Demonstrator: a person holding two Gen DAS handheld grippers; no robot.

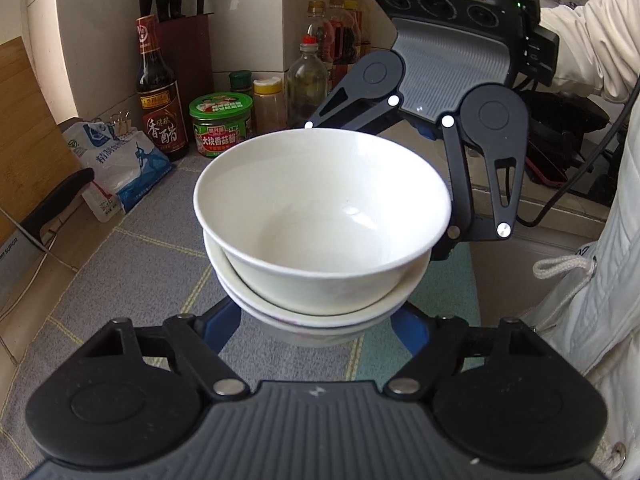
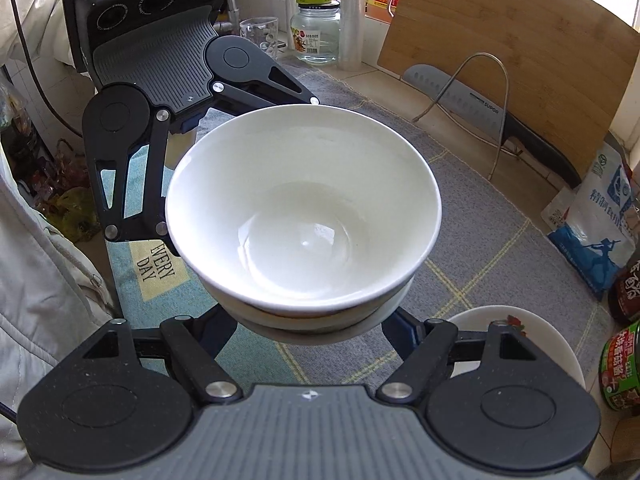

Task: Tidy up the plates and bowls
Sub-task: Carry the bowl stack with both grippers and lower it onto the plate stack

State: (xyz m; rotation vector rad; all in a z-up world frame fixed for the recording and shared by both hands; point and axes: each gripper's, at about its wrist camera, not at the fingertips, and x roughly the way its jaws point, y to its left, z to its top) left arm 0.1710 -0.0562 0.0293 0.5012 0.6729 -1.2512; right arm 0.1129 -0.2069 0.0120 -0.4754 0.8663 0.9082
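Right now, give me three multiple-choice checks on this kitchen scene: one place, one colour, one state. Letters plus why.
1. Where is the stack of white ceramic bowls? A: held between the left claw and right claw. B: in a sink. C: on the wooden board.
2. What colour is the lid of the labelled sauce jar beside the dark glass vinegar bottle? A: red. B: green. C: blue.
3. The top bowl is: A: upside down. B: full of soup. C: upright and empty.

Key: A, both claws close on the stack from opposite sides. B, the lid shows green. C, the bowl's bare white inside faces up.
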